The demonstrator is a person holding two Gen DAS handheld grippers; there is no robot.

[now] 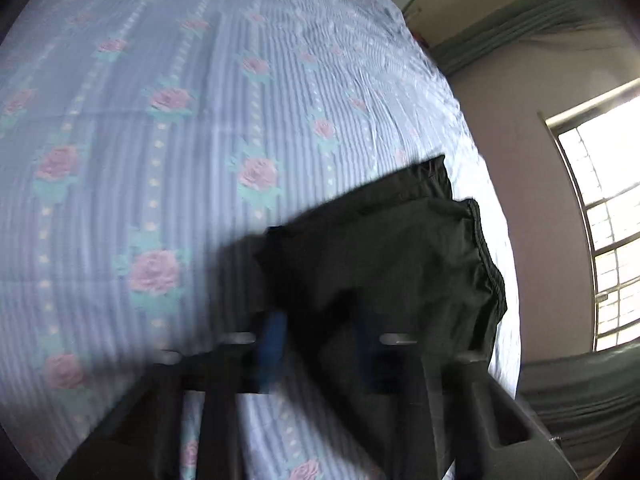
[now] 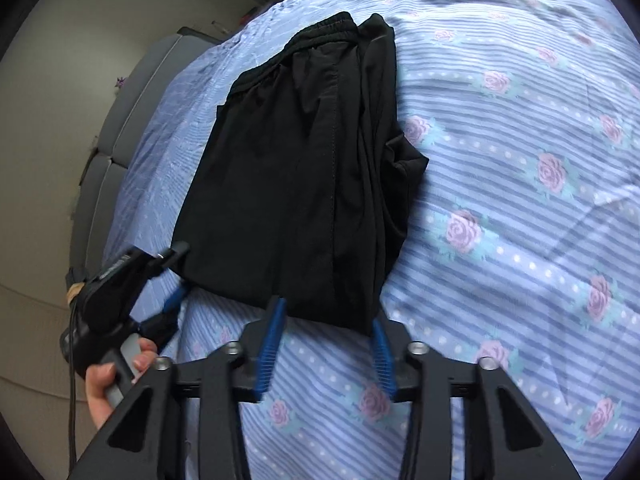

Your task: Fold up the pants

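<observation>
Our right claw (image 2: 326, 328) grips the pants (image 2: 304, 152) at their near edge, bottom centre. Our left claw (image 1: 320, 328) clamps them too, though blur and black cloth hide its pads. The pants lie folded on the bed (image 2: 520, 160).

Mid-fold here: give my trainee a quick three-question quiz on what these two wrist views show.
1. True or false: the pants lie on a bare wooden table.
2. What colour are the pants? A black, B red, C white.
3. Fill in: the end of the pants farthest from the right gripper is the ____.
Key: 1 false, they lie on a flowered bedsheet; 2 A; 3 waistband.
</observation>
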